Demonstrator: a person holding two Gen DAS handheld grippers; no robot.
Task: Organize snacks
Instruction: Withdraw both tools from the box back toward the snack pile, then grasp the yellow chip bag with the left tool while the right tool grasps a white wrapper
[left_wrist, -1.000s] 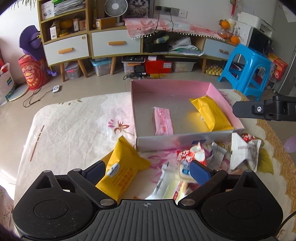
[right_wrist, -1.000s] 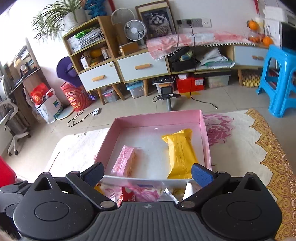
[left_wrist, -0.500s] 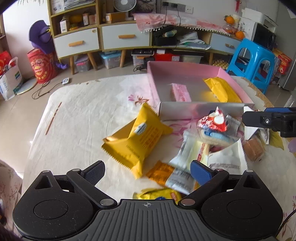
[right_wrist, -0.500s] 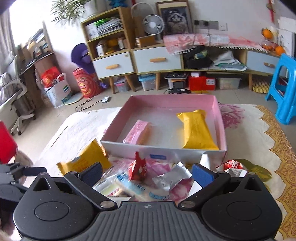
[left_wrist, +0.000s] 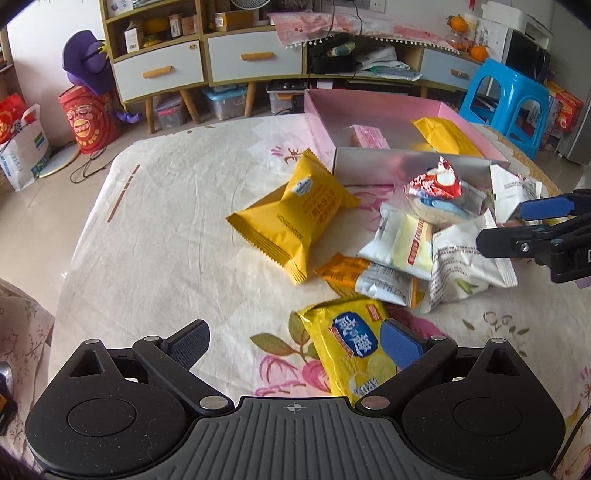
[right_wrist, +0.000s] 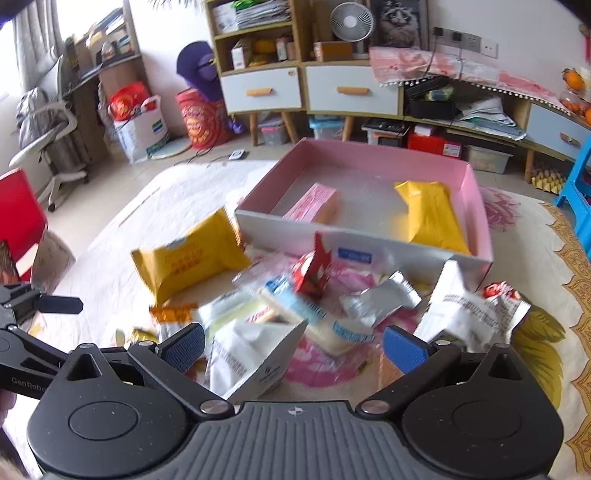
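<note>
A pink box stands on the floral cloth with a pink packet and a long yellow packet inside. In front of it lies a heap of snacks: a big yellow bag, a red-topped packet, white packets. My left gripper is open over a yellow packet with a blue label, whose right side lies against the right finger. My right gripper is open above a white packet, holding nothing; it also shows at the left wrist view's right edge.
The cloth-covered table has bare room on its left half. Behind it stand a cabinet with drawers, a blue stool, a red drum and an office chair. A red object sits at the left.
Both grippers have pulled back from the box toward the near edge of the table. The snack heap now fills both views, and the yellow blue-label packet has come between the left fingers.
</note>
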